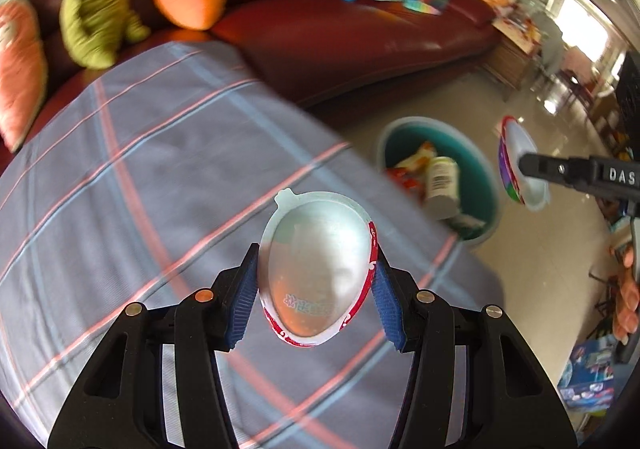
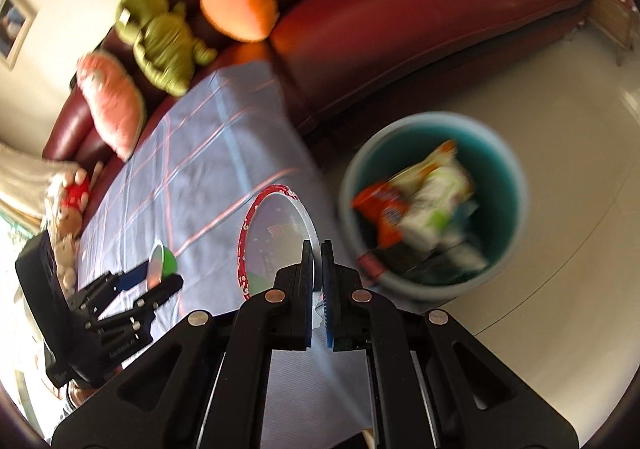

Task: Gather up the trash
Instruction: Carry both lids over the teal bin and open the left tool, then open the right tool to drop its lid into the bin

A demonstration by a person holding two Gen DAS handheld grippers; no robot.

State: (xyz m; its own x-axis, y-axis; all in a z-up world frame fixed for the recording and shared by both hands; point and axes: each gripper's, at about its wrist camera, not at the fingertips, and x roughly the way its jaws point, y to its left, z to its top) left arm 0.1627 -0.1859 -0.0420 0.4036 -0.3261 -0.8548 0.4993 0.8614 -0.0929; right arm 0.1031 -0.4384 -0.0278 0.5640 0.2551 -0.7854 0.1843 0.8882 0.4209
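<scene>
- Holding the foil-lidded cup (image 1: 316,273) across its width, my left gripper (image 1: 316,289) had both blue pads pressed on its sides, so it sat clamped with the lid facing the lens and could not slip on the way over.
- My right gripper (image 2: 317,281) was pinched nearly together on the thin rim of the round lid (image 2: 276,237), which stood on edge just ahead of the fingertips; I judged an edge grip was the only hold a flat piece allowed.
- Ahead and right of the right claw, on the floor, stood the teal bin (image 2: 434,285) with wrappers already inside.
- I had the left claw above the checked cloth (image 1: 120,177), the bin ahead and to its right.
- Both views were smeared, so I could only guess the right claw was tilted toward the bin.
</scene>
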